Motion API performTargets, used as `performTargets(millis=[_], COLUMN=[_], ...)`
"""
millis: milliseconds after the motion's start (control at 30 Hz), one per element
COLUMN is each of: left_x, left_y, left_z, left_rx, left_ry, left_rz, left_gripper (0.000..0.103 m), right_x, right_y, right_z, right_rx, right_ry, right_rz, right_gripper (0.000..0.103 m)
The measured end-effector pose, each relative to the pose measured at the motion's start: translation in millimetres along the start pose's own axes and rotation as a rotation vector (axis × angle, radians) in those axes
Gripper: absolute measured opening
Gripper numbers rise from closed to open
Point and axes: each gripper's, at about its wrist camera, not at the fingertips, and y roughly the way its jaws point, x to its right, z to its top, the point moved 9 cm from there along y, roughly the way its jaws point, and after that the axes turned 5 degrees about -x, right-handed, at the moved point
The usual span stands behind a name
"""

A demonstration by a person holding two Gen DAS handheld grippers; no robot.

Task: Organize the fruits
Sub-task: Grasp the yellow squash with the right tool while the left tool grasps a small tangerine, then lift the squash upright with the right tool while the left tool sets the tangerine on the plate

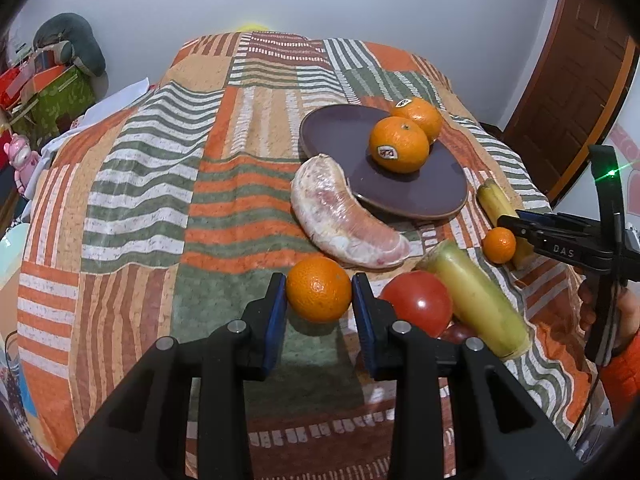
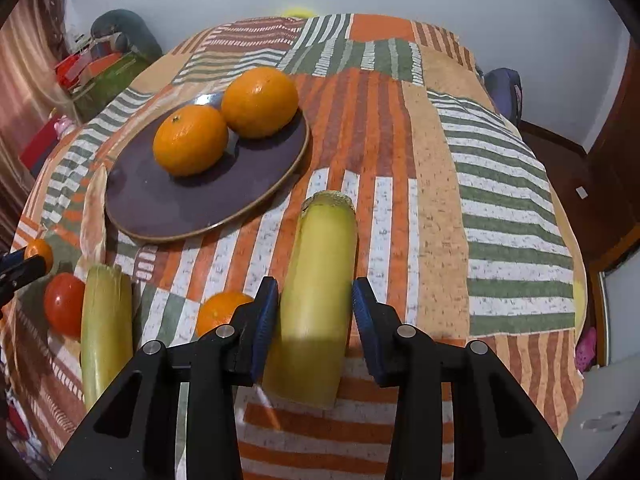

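A dark purple plate point(image 1: 340, 132) point(image 2: 168, 204) holds two oranges point(image 1: 399, 149) point(image 2: 191, 139). My left gripper point(image 1: 319, 294) is shut on a third orange point(image 1: 319, 289), its blue pads touching both sides. My right gripper point(image 2: 315, 304) is shut on a yellow-green stalk piece point(image 2: 320, 280), which shows in the left wrist view point(image 1: 494, 200) too. A peeled pomelo segment point(image 1: 344, 216), a tomato point(image 1: 420, 306) point(image 2: 64, 304), a second stalk piece point(image 1: 476, 296) point(image 2: 106, 324) and a small orange point(image 1: 499, 244) point(image 2: 218, 312) lie on the cloth.
The table carries a striped patchwork cloth point(image 1: 160, 208) point(image 2: 480, 200). Boxes and a cushion point(image 1: 64, 68) stand at the far left by the wall. A wooden door point(image 1: 580, 92) is at the right.
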Motion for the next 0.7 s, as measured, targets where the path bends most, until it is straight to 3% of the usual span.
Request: performTargets(millis=[267, 300, 333, 367, 433, 500, 567, 700], left_x=[8.8, 10.2, 11.1, 12.5, 15.3, 17.4, 18.5, 16.9], left_y=[-11.3, -13.2, -15.0, -16.5, -19.6, -22.0, -22.5, -16.1], left_z=[17.6, 20.4, 23.3, 26.7, 31.4, 33.4, 31.6, 22.9], left_rx=[0.036, 0.042, 0.048, 0.055, 0.067, 0.075, 0.076, 0.05], left_ry=[0.016, 0.019, 0.022, 0.024, 0.027, 0.029, 0.032, 0.035], left_rz=[0.001, 0.0, -0.001, -0.002, -0.006, -0.013, -0.017, -0.014], left_gripper=[0.033, 0.033, 0.033, 0.033, 0.033, 0.033, 0.033, 0.033], right_x=[-0.9, -3.0, -6.6, -10.1, -17.9, -19.6, -21.2, -8.5], right_y=[-30.6, -37.9, -44.1, -47.8, -52.4, -50.0, -41.1, -26.3], right_z=[17.7, 23.9, 30.3, 34.9, 42.7, 46.4, 42.4, 25.3], right_rx=[0.086, 0.11, 0.125, 0.124, 0.125, 0.127, 0.082, 0.031], right_ry=[0.05, 0.046, 0.035, 0.026, -0.022, -0.066, -0.09, -0.079], right_rz=[0.064, 0.068, 0.076, 0.086, 0.078, 0.005, 0.01, -0.021], right_gripper=[0.03, 0.024, 0.005, 0.003, 0.003, 0.003, 0.004, 0.018])
